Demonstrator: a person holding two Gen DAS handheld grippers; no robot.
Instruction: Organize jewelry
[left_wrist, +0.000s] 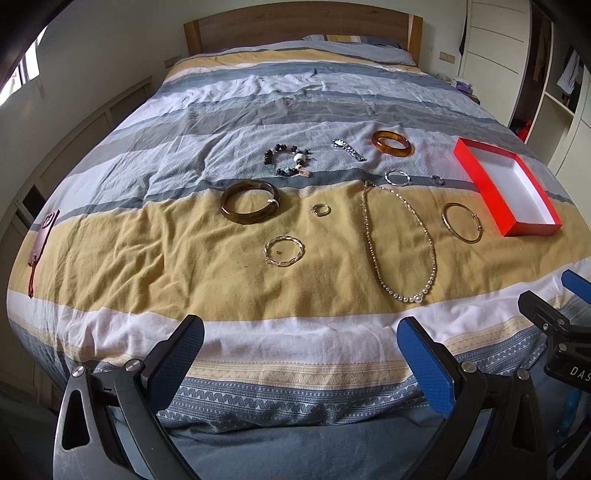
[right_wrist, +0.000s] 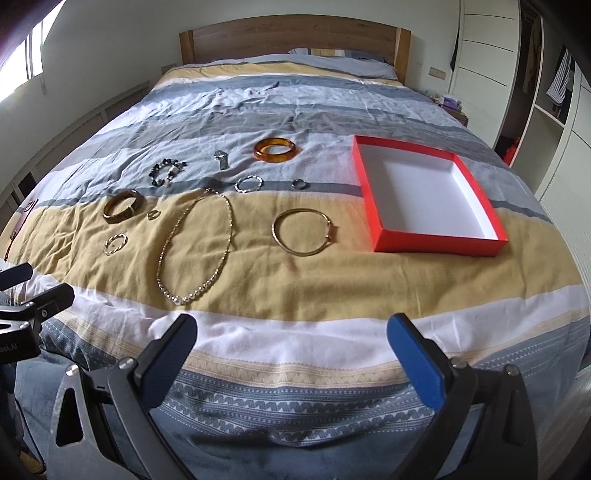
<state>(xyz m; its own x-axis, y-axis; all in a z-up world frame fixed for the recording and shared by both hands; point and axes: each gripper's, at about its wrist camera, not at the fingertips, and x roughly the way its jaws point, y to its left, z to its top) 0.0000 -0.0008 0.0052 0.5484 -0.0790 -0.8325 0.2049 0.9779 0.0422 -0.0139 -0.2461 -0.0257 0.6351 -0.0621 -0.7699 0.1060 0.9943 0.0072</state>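
Both sets of jaws are gaping wide and carrying nothing as we are holding the left gripper (left_wrist: 300, 352) and right gripper (right_wrist: 291, 347) over the near edge of the bed (right_wrist: 295, 288), well apart from everything. We are looking at jewelry lying spread out piece by piece, probably so each can be picked singly: a pearl necklace (right_wrist: 195, 243), gold bangle (right_wrist: 303, 232) and amber bangle (right_wrist: 277, 149). We are likely heading for the empty red box (right_wrist: 439, 245) at right.
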